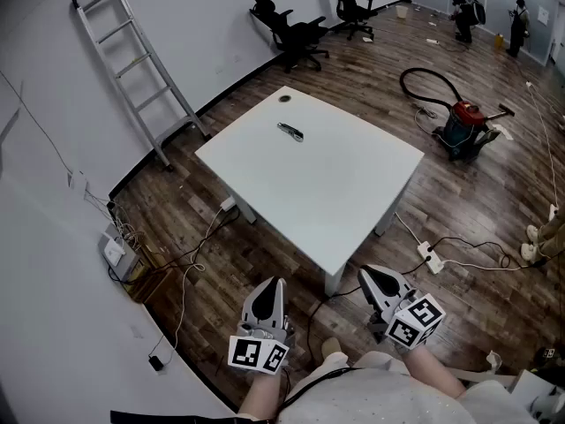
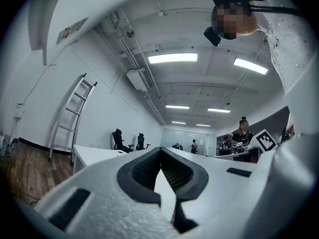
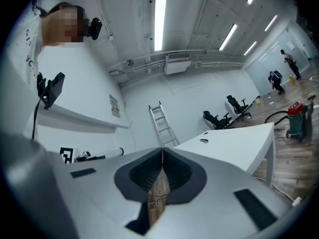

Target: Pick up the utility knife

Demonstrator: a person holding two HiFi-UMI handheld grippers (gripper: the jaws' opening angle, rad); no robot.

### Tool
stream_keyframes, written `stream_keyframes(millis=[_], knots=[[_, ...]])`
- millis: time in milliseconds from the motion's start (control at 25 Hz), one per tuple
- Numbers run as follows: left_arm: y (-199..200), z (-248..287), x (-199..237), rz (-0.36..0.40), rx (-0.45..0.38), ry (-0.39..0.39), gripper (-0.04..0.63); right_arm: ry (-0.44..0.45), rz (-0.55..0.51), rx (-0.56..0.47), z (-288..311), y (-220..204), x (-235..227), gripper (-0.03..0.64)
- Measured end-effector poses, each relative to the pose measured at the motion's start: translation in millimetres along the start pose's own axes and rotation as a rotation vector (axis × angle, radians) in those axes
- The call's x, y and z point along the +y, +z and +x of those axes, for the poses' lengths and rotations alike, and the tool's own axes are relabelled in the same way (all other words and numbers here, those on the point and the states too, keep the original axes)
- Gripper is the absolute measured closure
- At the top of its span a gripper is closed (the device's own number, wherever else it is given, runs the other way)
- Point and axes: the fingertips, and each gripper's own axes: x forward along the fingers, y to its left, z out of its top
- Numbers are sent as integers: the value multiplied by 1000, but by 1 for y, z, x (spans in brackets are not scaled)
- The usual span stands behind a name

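Note:
The utility knife, a small dark and silver tool, lies on the far part of the white table, near a little dark round thing. Both grippers are held low by the person's body, short of the table's near corner and far from the knife. My left gripper is shut with nothing in it; in its own view the left gripper has its tips meeting in front of the table. My right gripper is also shut and empty, and the right gripper points level toward the table.
A metal ladder leans on the left wall. Black office chairs stand behind the table. A red vacuum cleaner with its hose sits on the wooden floor at the right. Cables and a power strip lie near the table legs. People stand far back.

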Motion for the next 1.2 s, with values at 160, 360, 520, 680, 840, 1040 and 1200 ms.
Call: stream_keyframes(millis=[160, 360, 520, 680, 840, 1040, 1200], knots=[[-5, 14, 16, -11, 9, 4, 588, -25, 8, 2, 18, 2, -14, 607], [-19, 32, 29, -29, 30, 17, 588, -30, 10, 13, 35, 1, -35, 607], [-13, 54, 47, -13, 17, 43, 588, 20, 12, 22, 66, 6, -46, 607], [6, 74, 74, 21, -1, 87, 588, 100, 11, 33, 117, 13, -50, 607], [23, 95, 108, 50, -21, 139, 588, 176, 2, 22, 169, 29, -48, 607], [26, 125, 122, 66, -38, 158, 588, 222, 4, 28, 206, 35, -64, 607], [19, 149, 125, 59, -44, 160, 588, 231, 9, 32, 220, 38, -86, 607]])
